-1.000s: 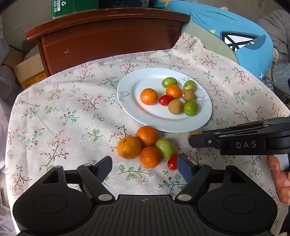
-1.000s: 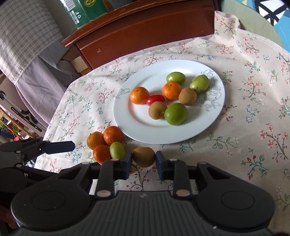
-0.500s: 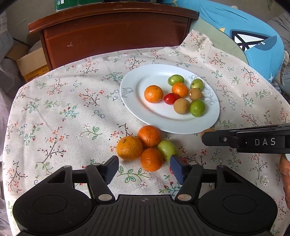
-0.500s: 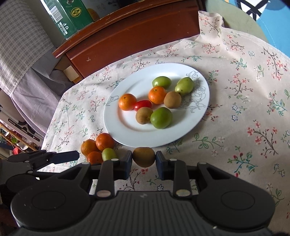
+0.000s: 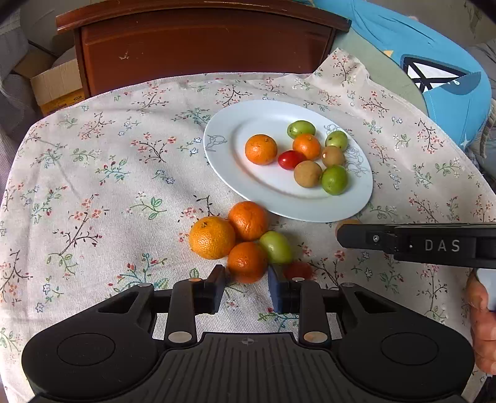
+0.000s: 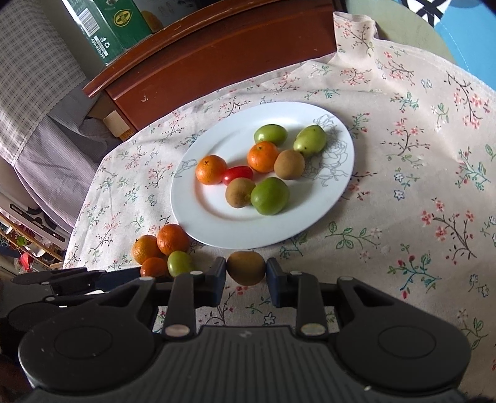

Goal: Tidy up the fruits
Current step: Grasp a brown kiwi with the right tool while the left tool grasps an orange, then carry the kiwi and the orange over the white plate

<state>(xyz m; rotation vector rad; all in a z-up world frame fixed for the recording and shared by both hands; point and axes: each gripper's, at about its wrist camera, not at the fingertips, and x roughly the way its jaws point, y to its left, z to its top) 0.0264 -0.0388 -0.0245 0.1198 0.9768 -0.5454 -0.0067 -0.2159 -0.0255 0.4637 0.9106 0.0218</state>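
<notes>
A white plate (image 5: 235,173) (image 6: 310,223) on the flowered cloth holds several fruits: oranges, green fruits, brown kiwis and a red tomato. In front of it lie three oranges, a green fruit (image 5: 276,247) and a red tomato (image 5: 299,270). My left gripper (image 5: 246,286) is open, its jaws either side of the nearest orange (image 5: 246,262), which is blurred. My right gripper (image 6: 245,276) is shut on a brown kiwi (image 6: 245,267), held just in front of the plate's near rim; it shows from the side in the left wrist view (image 5: 403,241).
A dark wooden cabinet (image 5: 201,40) stands behind the table. A cardboard box (image 5: 55,86) sits at back left, a green carton (image 6: 114,28) on the cabinet, blue fabric (image 5: 434,62) at back right. The cloth drops off at the table's edges.
My left gripper has moved forward and narrowed around the nearest orange. My right gripper has kept hold of the kiwi and lifted it toward the plate's rim.
</notes>
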